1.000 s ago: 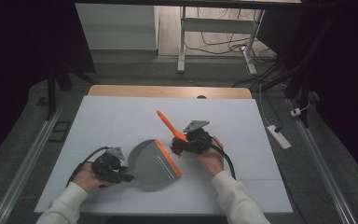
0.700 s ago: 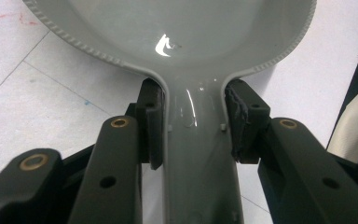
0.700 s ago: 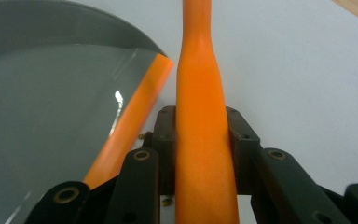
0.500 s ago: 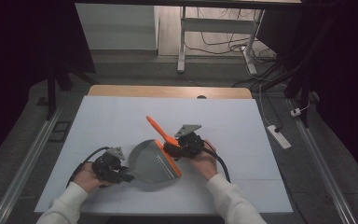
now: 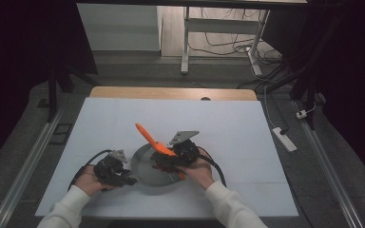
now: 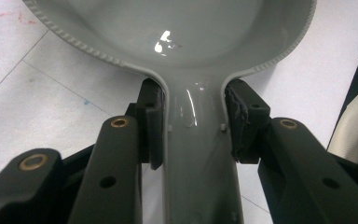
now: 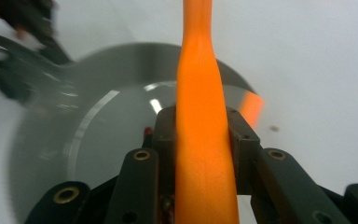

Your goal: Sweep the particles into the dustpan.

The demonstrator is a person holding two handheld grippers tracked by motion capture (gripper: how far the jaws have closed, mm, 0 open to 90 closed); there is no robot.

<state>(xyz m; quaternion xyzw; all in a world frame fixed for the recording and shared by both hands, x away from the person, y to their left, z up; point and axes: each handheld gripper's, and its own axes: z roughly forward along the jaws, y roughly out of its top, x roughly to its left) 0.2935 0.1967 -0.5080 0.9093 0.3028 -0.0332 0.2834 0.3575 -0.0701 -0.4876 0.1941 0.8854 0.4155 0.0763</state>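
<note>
While clamped on the grey pan's handle (image 6: 200, 154) near the table's (image 5: 266, 142) near edge, left gripper (image 5: 111, 168) (jaws narrow) steadies the pan (image 5: 145, 173), right gripper (image 5: 183, 152) beside it pinching an orange spatula (image 5: 149, 135) angled toward the far edge.

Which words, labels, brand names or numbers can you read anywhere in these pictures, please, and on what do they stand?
None: no readable text stands on anything.
Grey pan: plain, only light glints, with faint moulded marks on its handle that spell nothing.
Orange tool: plain.
Left gripper and right gripper: no markings to read.
White table cover: a few faint red and blue specks, no letters.
</note>
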